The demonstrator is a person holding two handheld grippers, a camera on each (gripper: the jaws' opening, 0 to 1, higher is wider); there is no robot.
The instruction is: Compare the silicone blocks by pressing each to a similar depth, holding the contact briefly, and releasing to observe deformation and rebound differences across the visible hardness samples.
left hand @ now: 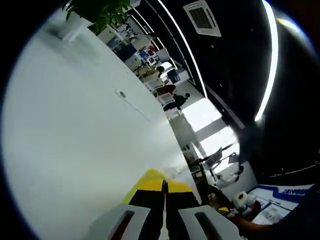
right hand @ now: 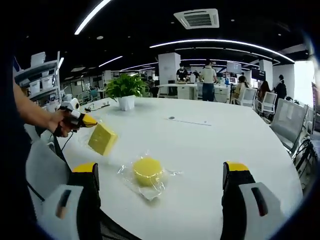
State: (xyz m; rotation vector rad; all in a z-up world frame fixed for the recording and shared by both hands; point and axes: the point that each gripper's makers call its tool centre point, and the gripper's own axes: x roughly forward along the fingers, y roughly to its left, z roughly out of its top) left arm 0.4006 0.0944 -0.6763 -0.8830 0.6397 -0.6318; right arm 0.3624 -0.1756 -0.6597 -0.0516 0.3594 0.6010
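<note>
- Left claw [left hand: 164, 200]: in the left gripper view we see its two jaws pressed together, clamped on the yellow square block [left hand: 150, 181], whose top edge shows just above the jaw tips at 12 o'clock.
- In the right gripper view we see the same claw at 9 o'clock, held by a hand [right hand: 59, 122]; the square block hangs tilted from its tip, lifted clear of the white counter [right hand: 225, 140].
- Right claw [right hand: 161, 172]: we see its jaws spread wide apart at 7 and 5 o'clock, holding nothing.
- Yellow round block [right hand: 147, 171]: it lies on the counter in a clear plastic wrapper [right hand: 150, 190], between the right claw's jaws and nearer the left-hand one; we see no contact.
- A potted plant [right hand: 125, 90] stands on the counter at 11 o'clock, well beyond both blocks.
</note>
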